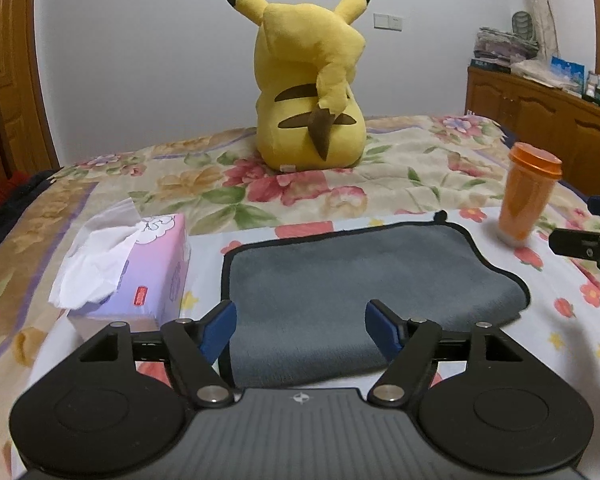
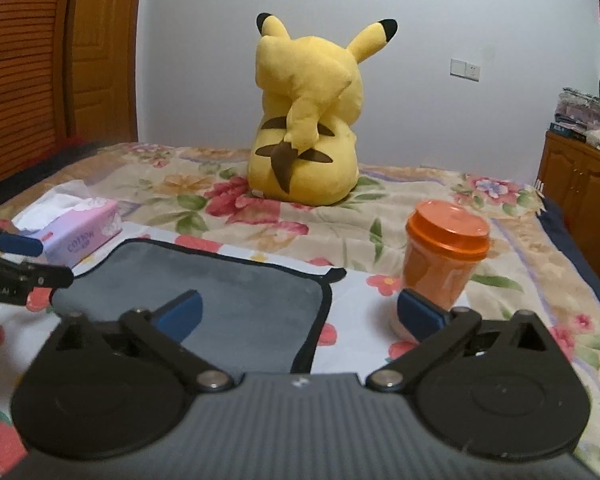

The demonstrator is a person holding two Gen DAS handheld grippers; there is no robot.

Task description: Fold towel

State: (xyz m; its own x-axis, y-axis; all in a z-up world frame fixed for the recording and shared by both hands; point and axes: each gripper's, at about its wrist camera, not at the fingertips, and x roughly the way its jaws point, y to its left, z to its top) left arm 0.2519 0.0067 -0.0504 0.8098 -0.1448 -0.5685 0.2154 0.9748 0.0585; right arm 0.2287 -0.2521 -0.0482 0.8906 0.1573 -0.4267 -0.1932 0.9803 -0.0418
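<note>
Tissue box (image 1: 148, 276): pink and lilac, far left on the floral bedspread (image 1: 400, 176), a white tissue pulled up out of its top; it lies just beside the towel's left edge.

Left gripper (image 1: 300, 326): fingers spread wide and released, nothing between the blue pads (image 1: 220, 330); it hovers over the near left part of the towel. In the right wrist view it enters from the left edge (image 2: 40, 262), beside the tissue box.

Towel (image 1: 352, 280): grey with black piping, lying on the bed on a white sheet with red flowers, between the tissue box and the cup. Its right side looks doubled over, with a rounded thick edge, and a small black loop sticks out at the far corner (image 2: 336, 274).

Plush toy (image 1: 312, 80): yellow, black-tipped ears, brown stripes, sitting upright beyond the towel with its back to both cameras.

Right gripper (image 2: 300, 312): fingers wide apart and empty, spanning the towel's right edge; the left pad (image 2: 180, 314) sits over the grey cloth, the right pad in front of the cup's base.

Cup (image 2: 444, 268): orange with an orange lid, upright, just right of the towel.

Cabinet (image 1: 540, 116): wooden, far right, piled with oddments.
</note>
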